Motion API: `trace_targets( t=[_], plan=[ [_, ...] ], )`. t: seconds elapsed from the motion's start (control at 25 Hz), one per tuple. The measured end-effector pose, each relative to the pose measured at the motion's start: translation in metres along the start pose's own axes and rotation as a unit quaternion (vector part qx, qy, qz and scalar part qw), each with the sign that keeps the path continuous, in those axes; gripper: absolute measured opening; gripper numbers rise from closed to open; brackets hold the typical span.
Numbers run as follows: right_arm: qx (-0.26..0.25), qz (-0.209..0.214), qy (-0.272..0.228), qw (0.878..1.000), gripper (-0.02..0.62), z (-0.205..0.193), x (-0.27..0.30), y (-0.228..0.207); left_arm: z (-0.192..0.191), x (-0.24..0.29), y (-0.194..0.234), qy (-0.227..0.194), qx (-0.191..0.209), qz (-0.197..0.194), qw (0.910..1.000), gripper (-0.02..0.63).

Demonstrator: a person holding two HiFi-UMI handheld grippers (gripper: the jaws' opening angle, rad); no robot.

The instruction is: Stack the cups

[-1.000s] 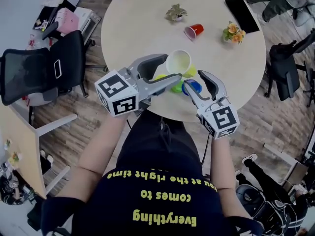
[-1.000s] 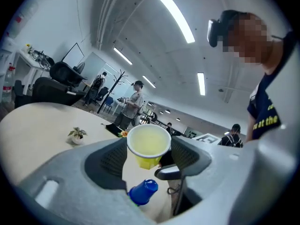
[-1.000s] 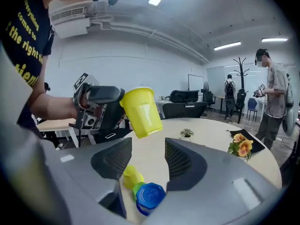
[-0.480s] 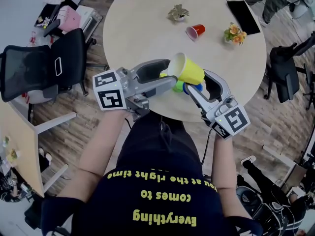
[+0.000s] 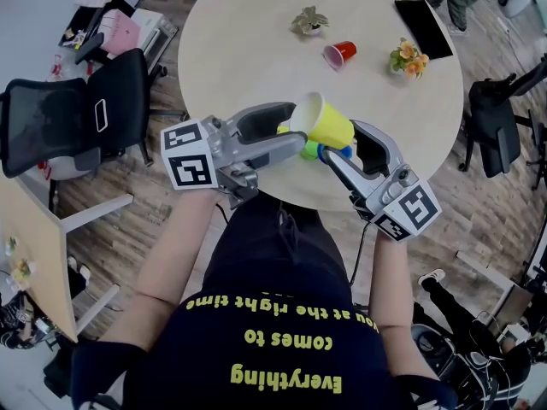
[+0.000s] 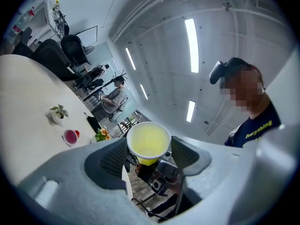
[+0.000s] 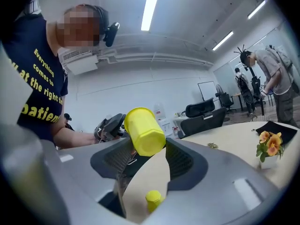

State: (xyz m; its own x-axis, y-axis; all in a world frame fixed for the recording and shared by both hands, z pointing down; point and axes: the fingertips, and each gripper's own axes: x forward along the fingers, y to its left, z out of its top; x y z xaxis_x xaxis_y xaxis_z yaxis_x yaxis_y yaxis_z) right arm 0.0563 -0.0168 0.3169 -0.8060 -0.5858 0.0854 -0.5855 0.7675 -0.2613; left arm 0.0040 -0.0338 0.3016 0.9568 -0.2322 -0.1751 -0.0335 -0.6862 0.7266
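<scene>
At frame centre the left gripper (image 5: 296,125) pinches a tilted yellow plastic cup (image 5: 326,121) by its rim above the pale round bench (image 5: 256,41), while the right gripper (image 5: 339,140), its fingers spread and just eased wider, flanks the base; best square it over the green cup (image 5: 309,151) before nesting.

Bare tabletop (image 5: 248,49) ahead gives room; small plant (image 5: 308,21), red cup (image 5: 337,55) and flowers (image 5: 405,58) crowd the far side

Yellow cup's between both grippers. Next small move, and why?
Probably draw the right gripper back off the yellow cup. The left gripper clamps its rim, while the right jaws, just opening, only flank its base; clearing them frees the cup for the green cup below.
</scene>
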Motion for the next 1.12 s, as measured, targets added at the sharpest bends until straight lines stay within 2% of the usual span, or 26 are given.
trace_targets(
  t=[0.36, 0.52, 0.68, 0.8, 0.92, 1.04, 1.12],
  plan=[
    [0.037, 0.026, -0.035, 0.998, 0.242, 0.013, -0.003, 0.001, 0.003, -0.002, -0.004, -0.013, -0.014, -0.023, 0.9996, 0.308],
    [0.037, 0.027, -0.035, 0.998, 0.23, 0.013, -0.002, 0.002, 0.004, -0.005, -0.008, -0.016, 0.005, -0.027, 0.9995, 0.307],
    [0.037, 0.008, -0.031, 0.999, 0.227, 0.013, -0.005, -0.006, 0.01, -0.01, -0.01, -0.029, 0.016, -0.028, 0.9991, 0.307],
    [0.007, -0.019, 0.007, 1.0, 0.229, 0.005, -0.005, -0.013, 0.013, -0.017, -0.001, -0.032, 0.039, 0.004, 0.9987, 0.304],
    [-0.049, -0.046, 0.074, 0.995, 0.232, -0.009, -0.002, -0.016, 0.014, -0.028, 0.015, -0.025, 0.07, 0.053, 0.9958, 0.276],
    [-0.099, -0.053, 0.143, 0.983, 0.232, -0.026, 0.004, -0.013, 0.012, -0.042, 0.034, -0.018, 0.097, 0.111, 0.9889, 0.25],
    [-0.14, -0.052, 0.193, 0.97, 0.232, -0.04, 0.009, -0.01, 0.008, -0.052, 0.048, -0.01, 0.112, 0.152, 0.9819, 0.232]
  ],
)
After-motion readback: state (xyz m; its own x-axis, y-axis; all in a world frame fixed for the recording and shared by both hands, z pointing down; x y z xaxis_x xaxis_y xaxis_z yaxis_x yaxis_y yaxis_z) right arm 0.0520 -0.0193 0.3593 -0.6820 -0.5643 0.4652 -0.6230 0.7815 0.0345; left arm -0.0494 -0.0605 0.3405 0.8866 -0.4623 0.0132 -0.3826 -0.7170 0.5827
